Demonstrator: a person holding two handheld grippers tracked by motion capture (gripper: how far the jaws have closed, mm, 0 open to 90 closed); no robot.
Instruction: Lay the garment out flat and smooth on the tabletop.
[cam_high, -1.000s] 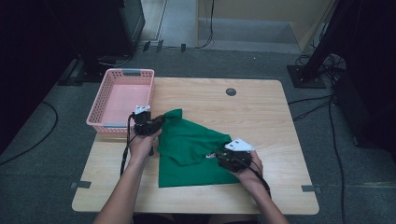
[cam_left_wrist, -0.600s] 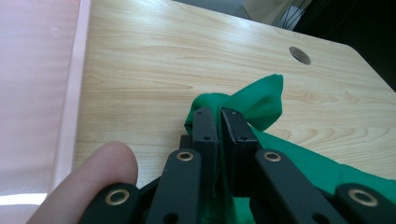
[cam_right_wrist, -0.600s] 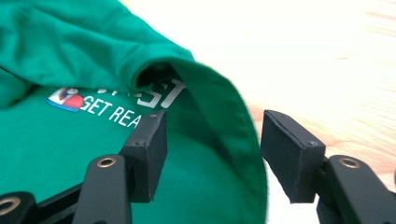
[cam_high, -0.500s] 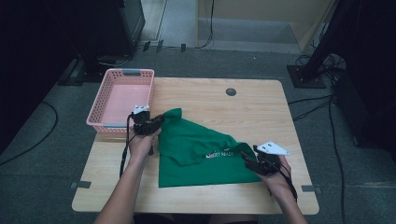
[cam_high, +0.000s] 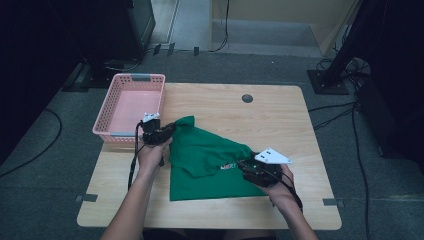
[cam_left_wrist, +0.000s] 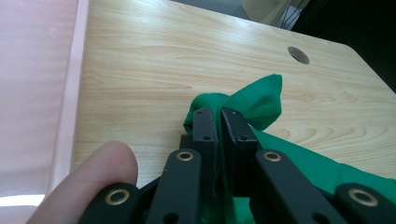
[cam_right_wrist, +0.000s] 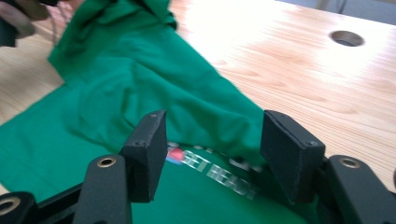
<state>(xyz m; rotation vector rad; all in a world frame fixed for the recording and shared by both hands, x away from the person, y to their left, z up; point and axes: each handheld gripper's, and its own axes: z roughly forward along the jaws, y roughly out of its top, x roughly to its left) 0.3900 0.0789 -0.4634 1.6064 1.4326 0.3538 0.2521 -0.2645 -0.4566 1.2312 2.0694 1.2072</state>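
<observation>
A green shirt (cam_high: 210, 160) lies partly folded on the wooden table (cam_high: 280, 125), with a white and red print (cam_right_wrist: 215, 170) near its front right part. My left gripper (cam_high: 167, 131) is at the shirt's far left corner; in the left gripper view my left gripper (cam_left_wrist: 219, 116) is shut on a bunched tip of green cloth (cam_left_wrist: 261, 100). My right gripper (cam_high: 246, 167) hovers over the shirt's right side. In the right gripper view my right gripper (cam_right_wrist: 212, 133) stands open just above the print, a fold of shirt (cam_right_wrist: 140, 79) beyond its jaws, not pinched.
A pink plastic basket (cam_high: 131, 102) stands at the table's far left, close beside my left hand; its wall (cam_left_wrist: 32, 70) runs along the left gripper view. A round cable hole (cam_high: 247, 98) sits at the table's far middle. Bare wood lies to the right of the shirt.
My right gripper swung out toward the shirt's right edge, then came back left and a little higher over the print. The left hand has kept still on the corner.
</observation>
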